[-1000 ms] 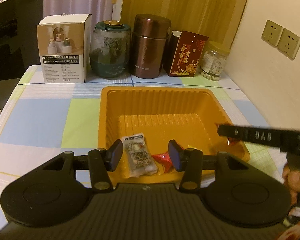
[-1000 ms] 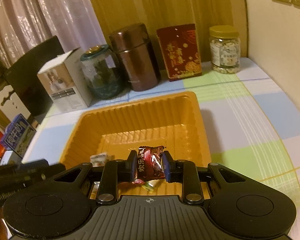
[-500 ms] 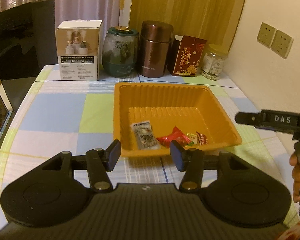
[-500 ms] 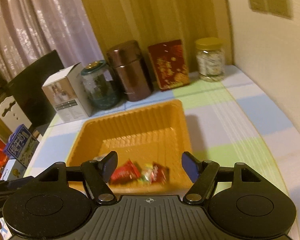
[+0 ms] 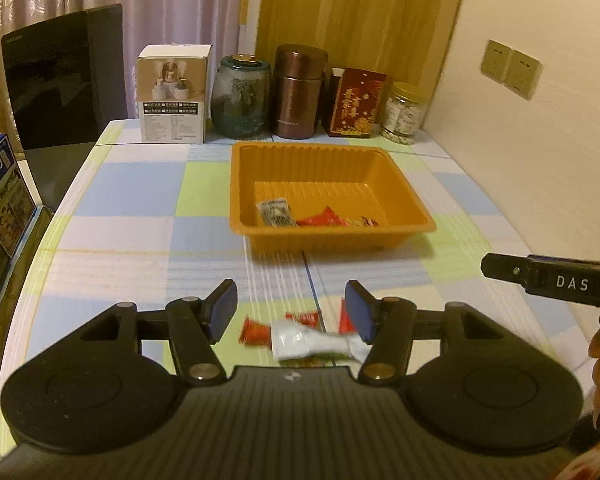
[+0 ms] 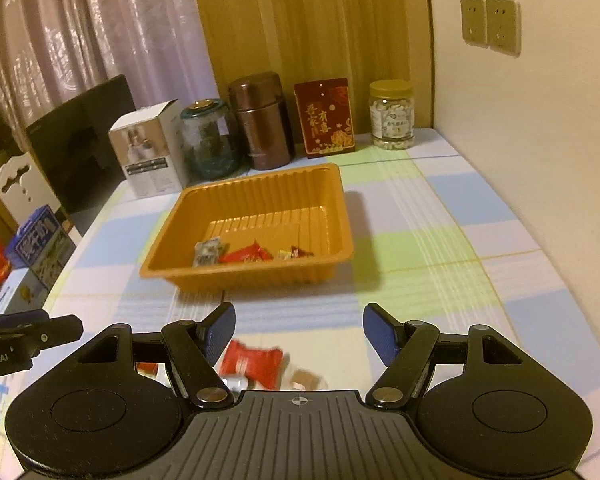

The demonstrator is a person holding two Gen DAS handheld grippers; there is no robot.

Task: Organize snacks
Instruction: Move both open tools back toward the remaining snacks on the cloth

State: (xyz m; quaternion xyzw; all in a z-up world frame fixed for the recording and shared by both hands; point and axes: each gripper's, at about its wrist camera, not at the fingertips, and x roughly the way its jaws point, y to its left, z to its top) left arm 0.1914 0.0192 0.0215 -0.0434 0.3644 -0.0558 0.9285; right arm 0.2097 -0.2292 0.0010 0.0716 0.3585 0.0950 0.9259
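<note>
Both of your claws hang over the near part of the table (image 5: 140,184), with nothing held in either. Your left claw (image 5: 292,308) is spread, its jaws having just been opening, and nothing is pinched between them; below it on the cloth lie a white packet (image 5: 312,342) and red wrappers (image 5: 256,330), loose and blurred. Your right claw (image 6: 298,332) is spread wide too, its jaws having just been opening, and is empty above a red snack (image 6: 252,362) and a small tan one (image 6: 306,380). The orange tray (image 5: 332,232) sits farther off at the middle of the table and already holds a grey-white packet (image 5: 275,212), a red packet (image 5: 322,220) and a small sweet or two (image 5: 368,222) against its near wall, likely because that is the side within easiest reach. The jars, tin and boxes along the far edge are well apart from your work. With the jaws parted above the loose pile, you look set to choose the next piece; a flat wrapper may slip, so pinch it across its middle.
</note>
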